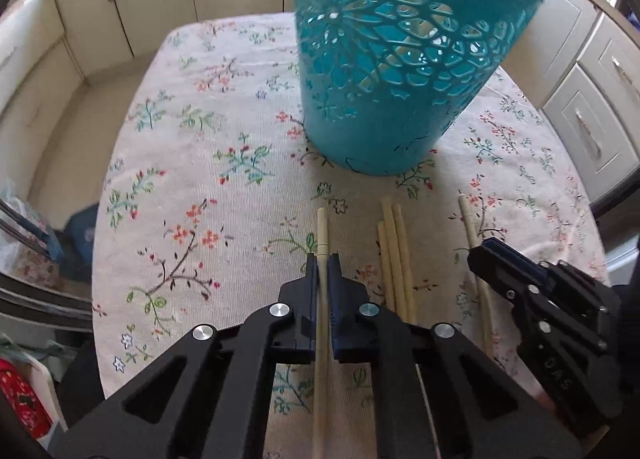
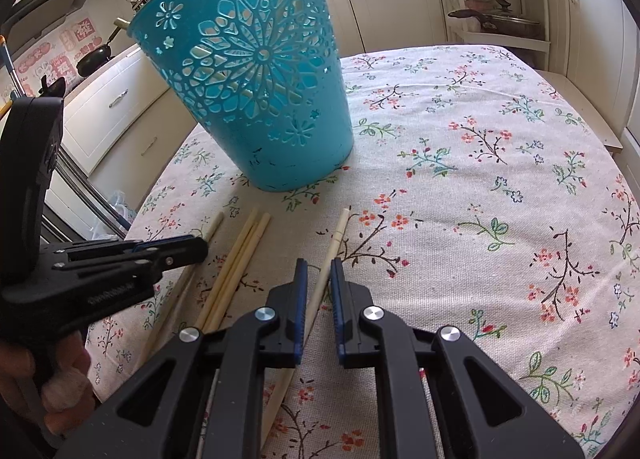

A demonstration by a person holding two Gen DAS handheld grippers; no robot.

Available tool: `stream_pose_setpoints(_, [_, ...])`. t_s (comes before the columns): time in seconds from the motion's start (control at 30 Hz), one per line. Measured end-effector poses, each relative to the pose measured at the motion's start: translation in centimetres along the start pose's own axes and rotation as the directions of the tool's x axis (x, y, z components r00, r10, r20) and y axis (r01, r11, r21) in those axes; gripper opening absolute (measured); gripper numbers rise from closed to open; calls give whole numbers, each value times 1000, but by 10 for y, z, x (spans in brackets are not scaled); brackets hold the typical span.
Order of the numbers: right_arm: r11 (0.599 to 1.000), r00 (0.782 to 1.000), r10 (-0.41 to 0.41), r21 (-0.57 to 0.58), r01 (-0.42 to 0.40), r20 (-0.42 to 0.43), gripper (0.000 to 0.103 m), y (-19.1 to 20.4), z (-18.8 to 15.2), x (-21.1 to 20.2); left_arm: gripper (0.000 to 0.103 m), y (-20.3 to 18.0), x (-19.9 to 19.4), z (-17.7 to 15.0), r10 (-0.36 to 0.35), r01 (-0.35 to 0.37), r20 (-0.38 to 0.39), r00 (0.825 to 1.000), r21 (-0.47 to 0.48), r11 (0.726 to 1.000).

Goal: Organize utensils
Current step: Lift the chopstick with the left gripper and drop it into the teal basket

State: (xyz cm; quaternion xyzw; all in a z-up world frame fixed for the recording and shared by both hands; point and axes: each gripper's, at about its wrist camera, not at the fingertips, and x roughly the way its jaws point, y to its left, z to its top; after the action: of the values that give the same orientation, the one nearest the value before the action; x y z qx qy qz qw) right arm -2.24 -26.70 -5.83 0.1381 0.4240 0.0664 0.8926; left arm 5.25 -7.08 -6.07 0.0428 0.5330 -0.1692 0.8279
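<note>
two grippers sit low over a floral tablecloth (image 1: 200,179), side by side. nearest in the left wrist view, the left gripper (image 1: 323,259) has its jaws pinched tight on a pale chopstick (image 1: 322,227), which runs straight up the middle between the blue pads and sticks out past the tips. in the right wrist view, the right gripper (image 2: 319,271) stands with its jaws narrow, a second chopstick (image 2: 338,231) slanting through the slim gap. whether the pads actually press on it i cannot tell. a hand (image 2: 60,383) grips the left tool's handle at the lower left edge of that view. between the two grippers, three more chopsticks (image 1: 394,259) lie bunched together on the cloth, roughly parallel to the two outer ones and apart from both. all five sticks point toward a turquoise plastic bucket (image 2: 260,99) with cut-out flower patterns, which stands upright on the cloth just beyond their tips. behind the table, cream kitchen cabinets (image 1: 592,127) and drawers line the walls.
</note>
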Motion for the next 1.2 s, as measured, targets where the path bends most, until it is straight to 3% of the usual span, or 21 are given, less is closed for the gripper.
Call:
stream_pose_setpoints(0.23, [1000,1000,6,2,-6,-1,12,-3,1,-1,5,18,-38,-6,-48,50,38,998,-40,998])
stream_pose_setpoints(0.37, [1000,1000,7,3,-7,-1,12,-3,1,-1,5,26,-81,-2,-86,93,118,989,-52,994])
stream_pose_setpoints(0.5, [1000,1000,6,2,-6,-1,12,-3,1,-1,5,30,-130,8,-120,134,218,969,-49,990])
stream_pose_setpoints(0.87, [1000,1000,9,5,-9,-1,12,-3,1,-1,5,18,-231,46,-222,251,434,873,-8,968])
stream_pose_setpoints(1.03, [1000,1000,13,7,-13,-1,12,-4,1,-1,5,5,-249,72,-221,254,510,831,5,967])
stream_pose_setpoints(1.2, [1000,1000,20,7,-20,-3,14,-5,1,-1,5,-6,-261,99,-193,237,597,779,4,971])
